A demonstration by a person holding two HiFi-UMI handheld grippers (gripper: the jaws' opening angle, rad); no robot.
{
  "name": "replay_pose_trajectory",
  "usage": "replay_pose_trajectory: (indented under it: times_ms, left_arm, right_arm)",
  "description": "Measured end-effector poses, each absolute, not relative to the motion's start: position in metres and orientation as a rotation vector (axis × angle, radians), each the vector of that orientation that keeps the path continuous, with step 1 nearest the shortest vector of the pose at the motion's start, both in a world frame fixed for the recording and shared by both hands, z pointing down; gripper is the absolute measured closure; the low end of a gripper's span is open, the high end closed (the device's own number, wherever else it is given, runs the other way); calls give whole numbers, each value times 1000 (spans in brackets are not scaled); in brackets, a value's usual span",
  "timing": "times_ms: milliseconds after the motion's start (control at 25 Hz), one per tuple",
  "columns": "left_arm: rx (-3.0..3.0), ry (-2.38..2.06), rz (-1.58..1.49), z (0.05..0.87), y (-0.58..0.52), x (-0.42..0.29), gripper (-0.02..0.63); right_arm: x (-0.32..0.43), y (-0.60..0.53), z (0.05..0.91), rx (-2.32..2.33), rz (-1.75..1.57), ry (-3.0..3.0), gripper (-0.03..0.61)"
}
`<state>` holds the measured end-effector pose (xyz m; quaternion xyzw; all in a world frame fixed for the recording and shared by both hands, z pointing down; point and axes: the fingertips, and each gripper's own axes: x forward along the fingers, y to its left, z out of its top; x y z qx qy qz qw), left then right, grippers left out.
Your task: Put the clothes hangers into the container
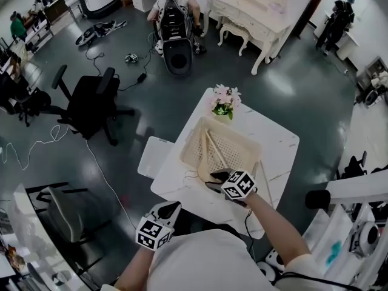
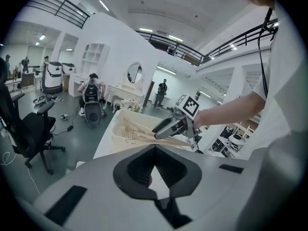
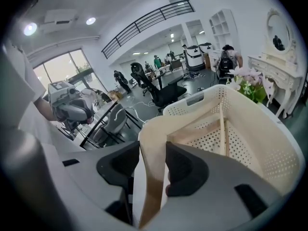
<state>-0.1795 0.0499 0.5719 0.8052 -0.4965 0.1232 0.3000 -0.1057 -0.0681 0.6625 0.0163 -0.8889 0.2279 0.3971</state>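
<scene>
A cream perforated basket [image 1: 235, 139] stands on the white table [image 1: 276, 141] with wooden hangers [image 1: 215, 150] lying inside. My right gripper [image 1: 219, 178] hovers at the basket's near edge, shut on a pale wooden hanger [image 3: 153, 129] that runs between its jaws toward the basket [image 3: 269, 143]. In the left gripper view that hanger [image 2: 179, 139] sticks out over the basket [image 2: 120, 129] rim. My left gripper [image 1: 169, 211] hangs at the table's near left corner, its jaws shut with nothing in them.
A pot of pink flowers [image 1: 224, 102] sits at the table's far corner. A thin wooden piece [image 1: 265, 183] lies right of the basket. A low white stool [image 1: 154, 156] stands left of the table, a black office chair [image 1: 91, 105] further left, with cables on the floor.
</scene>
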Motion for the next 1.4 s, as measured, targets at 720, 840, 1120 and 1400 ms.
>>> replay_pose_trajectory:
  times_ms: [720, 840, 1120, 1400]
  left_arm:
    - [2147, -1257, 343, 579, 34, -199, 606]
    - [2180, -1230, 349, 577, 26, -193, 606]
    - [2239, -1193, 356, 571, 14, -171, 606]
    - [2275, -1154, 357, 568, 14, -141, 606]
  right_arm:
    - [-111, -98, 685, 108, 576, -2153, 371]
    - [-103, -106, 669, 150, 582, -2200, 370]
    - [-63, -111, 634, 298, 691, -2310, 373]
    - [-31, -99, 605, 430, 803, -2415, 397]
